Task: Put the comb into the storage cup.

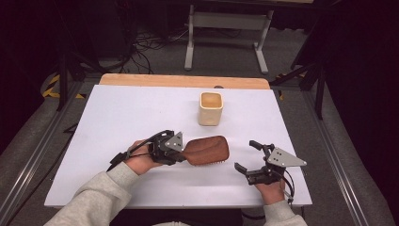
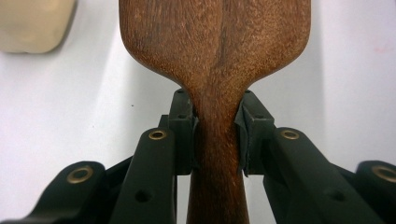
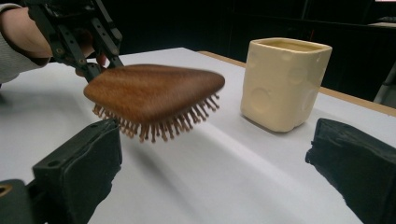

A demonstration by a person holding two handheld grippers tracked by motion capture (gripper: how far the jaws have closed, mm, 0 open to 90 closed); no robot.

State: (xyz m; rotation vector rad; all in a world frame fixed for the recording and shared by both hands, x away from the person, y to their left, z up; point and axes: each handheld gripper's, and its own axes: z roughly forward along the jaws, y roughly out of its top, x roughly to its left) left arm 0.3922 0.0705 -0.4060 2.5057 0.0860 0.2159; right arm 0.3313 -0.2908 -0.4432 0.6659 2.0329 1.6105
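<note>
We see the wooden hairbrush clamped by its narrow handle between the pads of the left gripper, its broad oval head reaching out beyond the fingertips. It is dark reddish-brown with visible grain, smooth back up, bristles pointing down, lifted off the table. It hangs just ahead of the right gripper, whose jaws stand apart.

Lab or recording studio, not a home: white board on a wooden table, metal rails alongside, hazard tape and loose cables on grey floor, bare metal stand behind, dark surroundings.
</note>
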